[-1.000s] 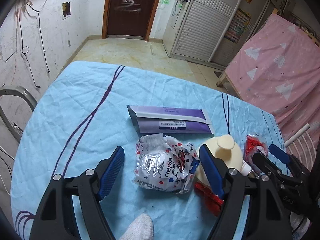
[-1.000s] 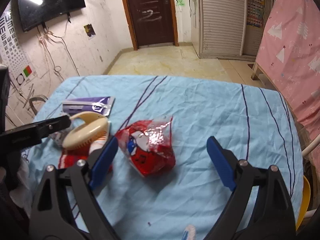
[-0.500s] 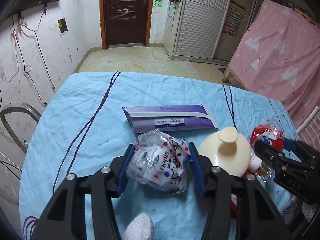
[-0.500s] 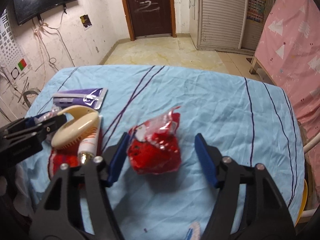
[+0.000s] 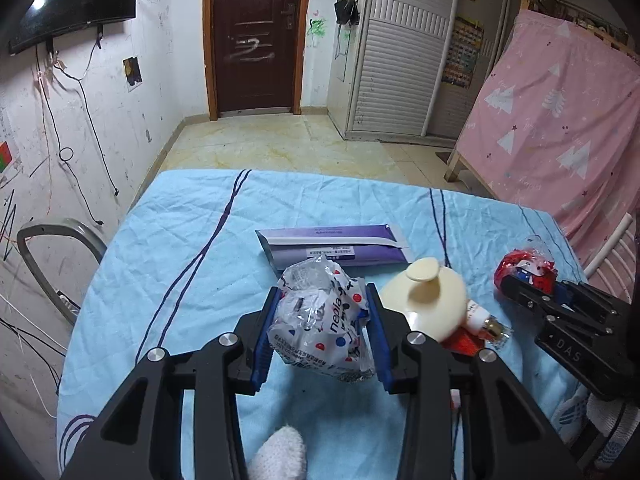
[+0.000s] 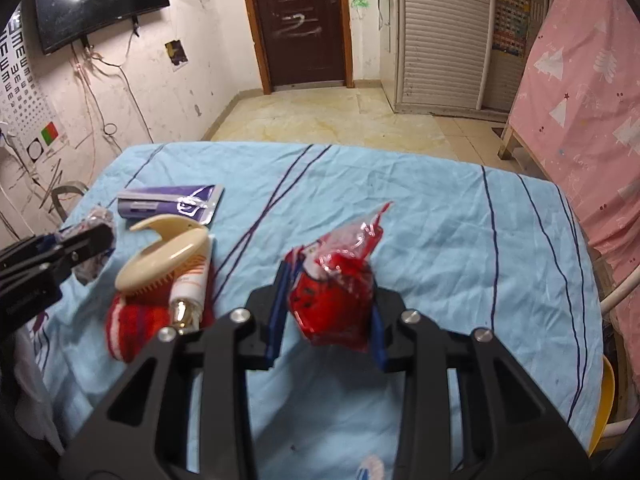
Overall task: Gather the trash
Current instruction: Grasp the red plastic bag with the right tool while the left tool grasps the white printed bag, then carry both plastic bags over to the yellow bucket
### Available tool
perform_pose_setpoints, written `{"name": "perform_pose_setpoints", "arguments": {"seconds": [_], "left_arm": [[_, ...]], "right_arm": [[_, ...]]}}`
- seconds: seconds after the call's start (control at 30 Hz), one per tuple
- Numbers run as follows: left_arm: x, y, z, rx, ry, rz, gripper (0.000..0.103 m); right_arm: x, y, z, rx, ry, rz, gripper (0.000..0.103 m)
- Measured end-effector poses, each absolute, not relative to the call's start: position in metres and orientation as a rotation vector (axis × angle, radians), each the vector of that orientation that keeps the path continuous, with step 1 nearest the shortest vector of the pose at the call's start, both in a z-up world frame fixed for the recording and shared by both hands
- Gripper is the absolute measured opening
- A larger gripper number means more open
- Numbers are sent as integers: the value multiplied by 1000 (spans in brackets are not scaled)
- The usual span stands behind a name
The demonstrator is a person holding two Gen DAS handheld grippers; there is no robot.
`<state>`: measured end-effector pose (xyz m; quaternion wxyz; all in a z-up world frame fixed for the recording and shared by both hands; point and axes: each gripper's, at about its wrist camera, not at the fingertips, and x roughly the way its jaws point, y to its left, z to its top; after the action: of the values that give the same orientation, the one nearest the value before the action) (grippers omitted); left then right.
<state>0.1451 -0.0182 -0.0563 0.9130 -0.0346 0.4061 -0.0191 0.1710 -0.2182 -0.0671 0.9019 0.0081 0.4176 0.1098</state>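
Two tongs (image 5: 320, 322) (image 6: 328, 312), one crumpled wrapper (image 5: 324, 332) (image 6: 336, 300) each.

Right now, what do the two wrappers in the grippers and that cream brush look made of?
White dotted wrapper: thin glossy plastic film, judging by the crinkles and glare, squeezed in the left gripper.
Red wrapper: shiny crumpled film, partly clear at its top, pinched in the right gripper.
Cream brush: smooth, matte moulded material, probably plastic or silicone; it keeps its domed shape.
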Motion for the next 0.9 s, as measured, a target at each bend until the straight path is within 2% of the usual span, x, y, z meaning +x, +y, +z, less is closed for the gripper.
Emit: {"name": "perform_pose_setpoints", "arguments": {"seconds": [0.47,0.9], "left_arm": [[112,-66,-22,-6,771,-96,32],[92,-131,-11,88,750,-160,32]], "right_arm": [[134,-273,-47,120,786,182,33],[95,-341,-30,218,687,118,33]]}}
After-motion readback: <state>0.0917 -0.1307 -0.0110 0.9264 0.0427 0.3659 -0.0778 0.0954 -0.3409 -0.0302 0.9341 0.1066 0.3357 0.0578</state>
